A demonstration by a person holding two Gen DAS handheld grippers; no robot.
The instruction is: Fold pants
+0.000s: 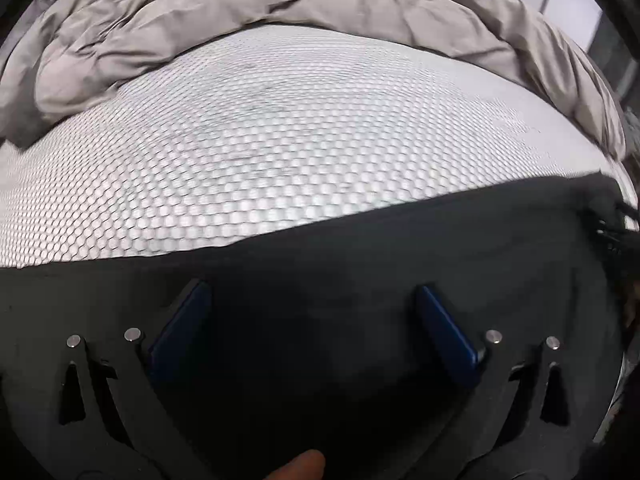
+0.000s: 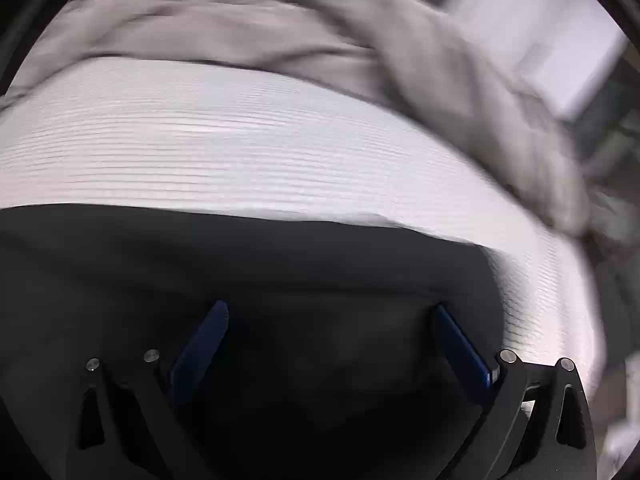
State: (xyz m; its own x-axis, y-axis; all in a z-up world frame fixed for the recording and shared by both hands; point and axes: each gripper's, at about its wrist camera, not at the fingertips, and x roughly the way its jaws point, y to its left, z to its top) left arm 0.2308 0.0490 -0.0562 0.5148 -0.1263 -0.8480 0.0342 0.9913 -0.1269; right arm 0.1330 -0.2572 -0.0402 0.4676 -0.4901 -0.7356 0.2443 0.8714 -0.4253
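While poised over the dark pants on the honeycomb-patterned bed, left claw spread wide, blue pads apart, nothing pinched. Crumpled grey duvet heaped beyond. Fingertip at bottom edge. Over to the right: right claw likewise spread, empty, above the pants; picture blurred.

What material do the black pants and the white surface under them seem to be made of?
Pants: likely a soft matte knit or fleece; they show no shine, and the weave is unclear. Surface: probably a textured mattress fabric, with a honeycomb pattern in the left view.
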